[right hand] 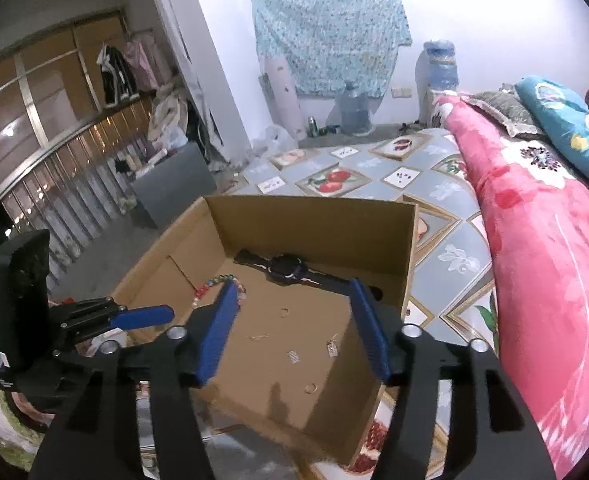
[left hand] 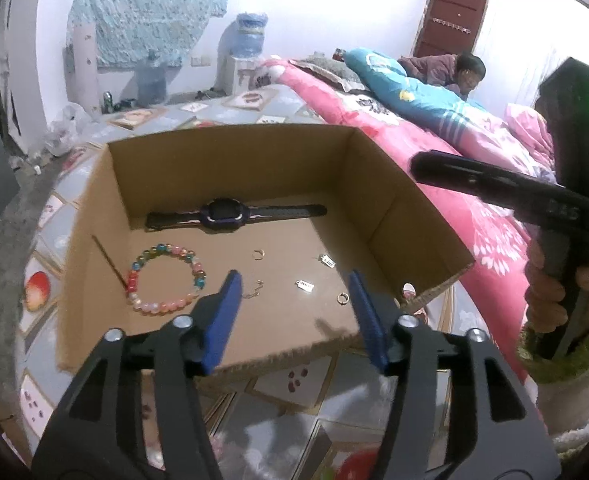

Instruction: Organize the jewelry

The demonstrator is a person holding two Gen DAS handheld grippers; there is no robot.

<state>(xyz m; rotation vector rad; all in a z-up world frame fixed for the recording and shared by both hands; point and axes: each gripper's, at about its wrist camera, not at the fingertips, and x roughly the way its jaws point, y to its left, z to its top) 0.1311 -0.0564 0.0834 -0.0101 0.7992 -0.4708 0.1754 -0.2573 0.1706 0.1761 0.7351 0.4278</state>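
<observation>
An open cardboard box (left hand: 230, 152) sits on a patterned mat. A dark watch (left hand: 224, 212) lies along its far wall. A multicoloured bead bracelet (left hand: 162, 280) lies at the left, with two small rings (left hand: 258, 254) (left hand: 342, 298), two tags (left hand: 304, 286) and a thin hook (left hand: 254, 290) loose on the bottom. My left gripper (left hand: 294, 280) hovers open over the box's near edge, holding nothing. My right gripper (right hand: 292, 286) also hangs open and empty above the box (right hand: 314, 216), over the watch (right hand: 286, 268) and bracelet (right hand: 214, 284). Each gripper shows at the edge of the other's view.
A pink floral blanket (left hand: 434, 168) and a blue quilt (left hand: 414, 96) cover the bed right of the box, where a person (left hand: 454, 70) lies. Water bottles (right hand: 354, 108) stand by the far wall. A grey block (right hand: 170, 184) and clothes racks are at the left.
</observation>
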